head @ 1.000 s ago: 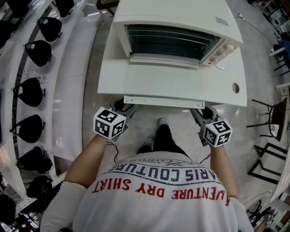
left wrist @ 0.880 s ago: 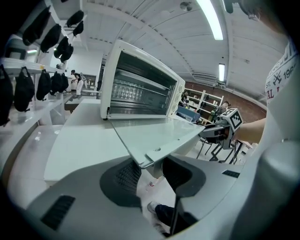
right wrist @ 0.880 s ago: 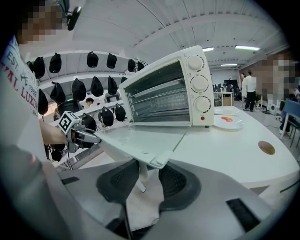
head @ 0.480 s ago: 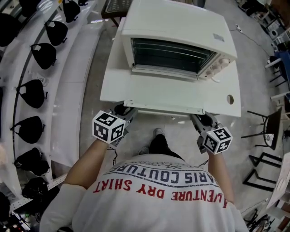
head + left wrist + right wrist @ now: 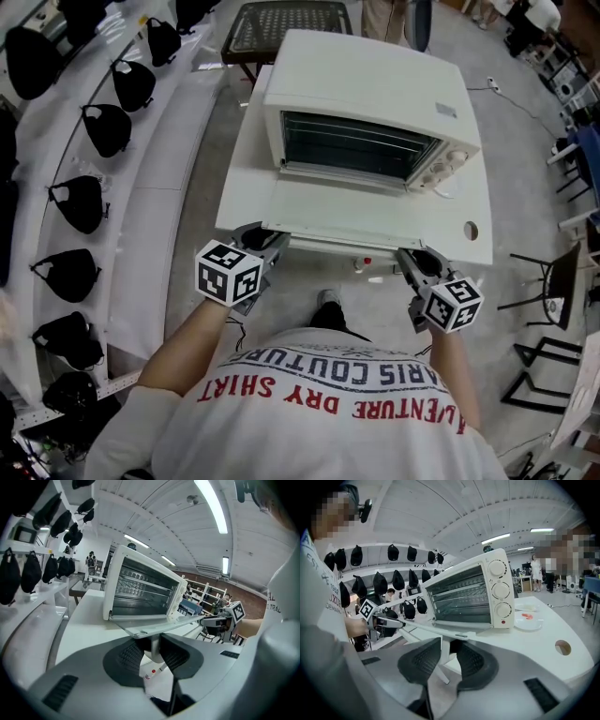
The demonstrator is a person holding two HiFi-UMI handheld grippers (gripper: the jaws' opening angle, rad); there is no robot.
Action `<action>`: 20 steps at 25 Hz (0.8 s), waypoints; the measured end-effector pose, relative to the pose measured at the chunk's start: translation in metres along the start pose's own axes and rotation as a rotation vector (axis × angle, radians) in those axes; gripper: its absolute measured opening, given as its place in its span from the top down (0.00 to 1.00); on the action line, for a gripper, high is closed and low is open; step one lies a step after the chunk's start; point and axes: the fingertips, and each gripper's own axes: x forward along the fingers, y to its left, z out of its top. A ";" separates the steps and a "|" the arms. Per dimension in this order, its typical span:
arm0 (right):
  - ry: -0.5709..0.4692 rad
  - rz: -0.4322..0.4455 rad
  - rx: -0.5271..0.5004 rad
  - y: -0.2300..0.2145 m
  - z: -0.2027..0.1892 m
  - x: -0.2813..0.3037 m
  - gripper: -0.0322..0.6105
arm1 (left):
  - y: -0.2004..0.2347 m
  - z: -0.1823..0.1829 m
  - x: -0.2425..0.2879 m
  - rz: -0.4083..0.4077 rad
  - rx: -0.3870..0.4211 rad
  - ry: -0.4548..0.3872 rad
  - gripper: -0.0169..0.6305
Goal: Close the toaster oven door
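The white toaster oven (image 5: pixel 375 103) stands on a white table (image 5: pixel 469 187) with its glass door (image 5: pixel 347 202) folded down toward me. Along the door's front edge runs the white door handle (image 5: pixel 342 246). My left gripper (image 5: pixel 272 242) is at the handle's left end. Its jaws are closing, and the pads press on the handle post (image 5: pixel 153 644) between them. My right gripper (image 5: pixel 412 258) holds the right end the same way. In the right gripper view a white handle post (image 5: pixel 442 649) sits squeezed between the pads, with the door (image 5: pixel 440 629) nearly level just above.
A white rack with several black caps (image 5: pixel 84 202) curves along my left. The table has a round hole (image 5: pixel 470 230) at its right front and a small plate (image 5: pixel 527 620) beside the oven. Black chair frames (image 5: pixel 553 281) stand at the right. People stand in the background.
Both grippers have narrowed onto the handle ends. The door's front edge has come up a little with them, and my view has shifted so that the oven sits lower in it.
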 end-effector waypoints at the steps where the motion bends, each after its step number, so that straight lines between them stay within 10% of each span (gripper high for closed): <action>1: -0.011 0.004 0.009 0.000 0.005 0.000 0.78 | 0.000 0.004 -0.001 0.002 -0.003 -0.008 0.79; 20: -0.079 0.057 0.052 -0.005 0.065 0.001 0.74 | 0.006 0.063 -0.005 -0.007 -0.087 -0.065 0.78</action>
